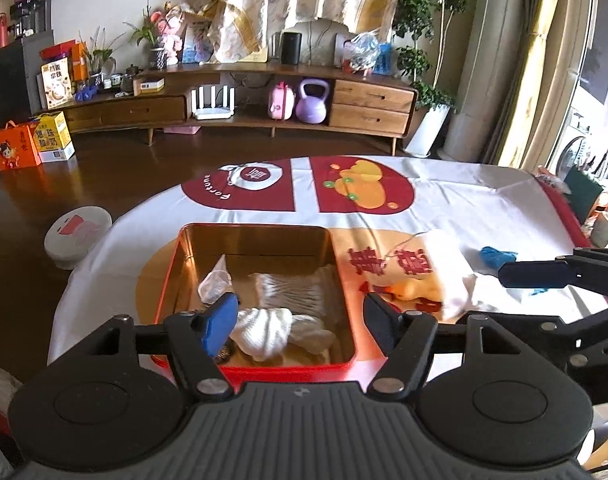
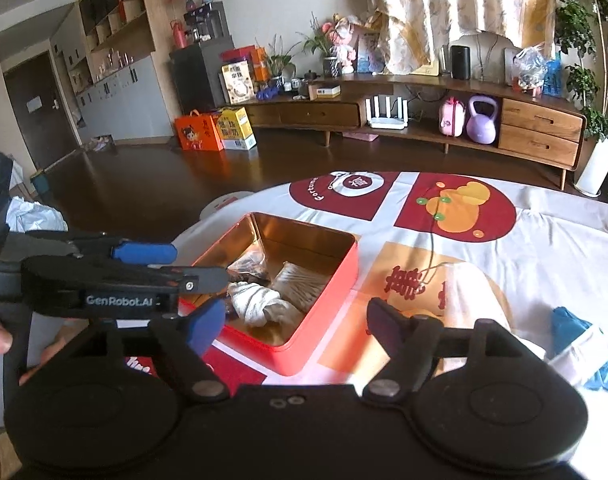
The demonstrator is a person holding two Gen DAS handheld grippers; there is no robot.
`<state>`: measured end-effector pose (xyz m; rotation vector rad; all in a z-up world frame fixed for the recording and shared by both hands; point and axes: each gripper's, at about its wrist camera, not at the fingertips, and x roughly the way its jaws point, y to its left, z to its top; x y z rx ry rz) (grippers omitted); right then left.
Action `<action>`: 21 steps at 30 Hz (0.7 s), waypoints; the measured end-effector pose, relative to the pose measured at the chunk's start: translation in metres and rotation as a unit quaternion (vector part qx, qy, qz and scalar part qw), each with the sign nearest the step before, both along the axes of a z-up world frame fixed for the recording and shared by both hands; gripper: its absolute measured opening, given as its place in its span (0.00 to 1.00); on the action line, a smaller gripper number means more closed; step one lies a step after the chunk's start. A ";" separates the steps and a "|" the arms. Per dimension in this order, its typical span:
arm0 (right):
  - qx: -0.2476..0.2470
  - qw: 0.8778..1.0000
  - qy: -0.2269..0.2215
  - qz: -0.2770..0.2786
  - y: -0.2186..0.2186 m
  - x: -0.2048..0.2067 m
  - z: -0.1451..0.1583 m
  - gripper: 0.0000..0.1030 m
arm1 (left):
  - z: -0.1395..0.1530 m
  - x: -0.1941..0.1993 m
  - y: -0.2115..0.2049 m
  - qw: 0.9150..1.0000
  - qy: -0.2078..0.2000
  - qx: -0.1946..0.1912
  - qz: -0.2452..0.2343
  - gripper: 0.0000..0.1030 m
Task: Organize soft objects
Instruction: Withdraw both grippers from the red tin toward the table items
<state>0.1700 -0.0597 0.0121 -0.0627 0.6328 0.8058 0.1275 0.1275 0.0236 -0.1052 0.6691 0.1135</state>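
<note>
White cloth (image 2: 469, 292) and blue rag (image 2: 571, 328) lie loose on table (image 2: 543, 232), right of red tin (image 2: 315, 332), nearer right gripper (image 2: 296, 322) than left gripper (image 1: 300, 316) over tin; both sets of fingers apart, empty.

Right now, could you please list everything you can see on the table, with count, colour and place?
tin box: one, red outside, gold inside, near edge of the table
white cloth bundle: one, white, inside the tin, front
folded cloth: one, pale striped, inside the tin, middle
clear plastic bag: one, inside the tin, left
white cloth: one, on the tablecloth, right of the tin
yellow toy: one, partly under that cloth
blue soft item: one, farther right
tablecloth: one, white with red and orange prints
left gripper: open, over the tin
right gripper: open, empty
</note>
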 end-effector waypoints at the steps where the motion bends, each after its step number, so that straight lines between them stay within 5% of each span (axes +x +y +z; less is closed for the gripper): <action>1: 0.002 1.000 -0.001 -0.001 -0.004 -0.002 0.000 0.77 | 0.001 -0.003 -0.004 1.000 -0.003 -0.002 -0.001 0.67; 7: 0.014 1.000 -0.007 -0.008 -0.029 -0.016 0.000 0.84 | 0.005 -0.020 -0.028 1.000 -0.016 -0.003 -0.008 0.77; 21: 0.044 0.998 -0.026 -0.043 -0.096 -0.028 -0.006 1.00 | 0.003 -0.038 -0.088 0.998 -0.049 0.005 -0.025 0.82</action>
